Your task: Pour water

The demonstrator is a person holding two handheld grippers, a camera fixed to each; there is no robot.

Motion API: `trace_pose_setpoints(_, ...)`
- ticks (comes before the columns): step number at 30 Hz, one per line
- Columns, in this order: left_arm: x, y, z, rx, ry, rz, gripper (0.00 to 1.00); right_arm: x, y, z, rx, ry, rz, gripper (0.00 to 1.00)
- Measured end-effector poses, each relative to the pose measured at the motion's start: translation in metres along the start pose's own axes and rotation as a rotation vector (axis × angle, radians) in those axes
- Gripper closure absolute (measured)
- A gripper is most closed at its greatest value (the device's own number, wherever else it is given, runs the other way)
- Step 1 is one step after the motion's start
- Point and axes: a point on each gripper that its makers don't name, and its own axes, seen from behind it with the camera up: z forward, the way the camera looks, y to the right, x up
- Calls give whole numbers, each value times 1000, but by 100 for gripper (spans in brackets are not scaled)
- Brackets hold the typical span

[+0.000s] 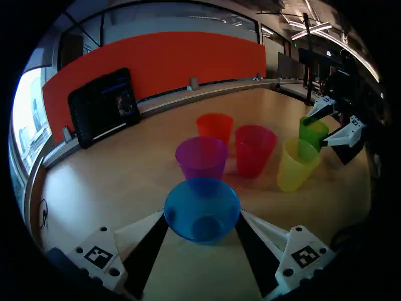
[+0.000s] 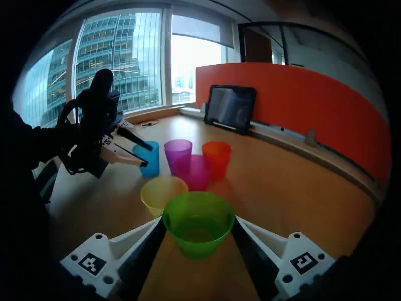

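Right gripper view: right tongs grasp upright green cup, yellow cup just beyond; left tongs grasp blue cup.

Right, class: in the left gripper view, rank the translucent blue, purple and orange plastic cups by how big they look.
1. translucent blue plastic cup
2. translucent purple plastic cup
3. translucent orange plastic cup
Nearness to the camera drives this order; their true sizes may match.
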Motion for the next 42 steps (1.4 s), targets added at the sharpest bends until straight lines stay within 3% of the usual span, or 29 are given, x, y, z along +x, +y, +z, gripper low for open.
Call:
trace_pose_setpoints(5, -8, -2, -1, 8, -23, -9, 4, -5, -1, 3, -2, -12, -1, 8)
trace_pose_setpoints(17, -14, 0, -11, 0, -22, -43, 4, -19, 5, 9, -25, -34, -13, 8)
trace_pose_setpoints(29, -16, 9, -22, -17, -22, -25, 4, -23, 4, 9, -36, -27, -5, 7)
trace_pose_setpoints(33, -17, 11, -25, -14, -22, -21, 4, -21, 5, 7, -45, -21, 9, 0)
trace_pose_setpoints(42, -20, 17, -38, -11, -6, -39, 4, -27, 6, -13, -74, -21, 37, 0)
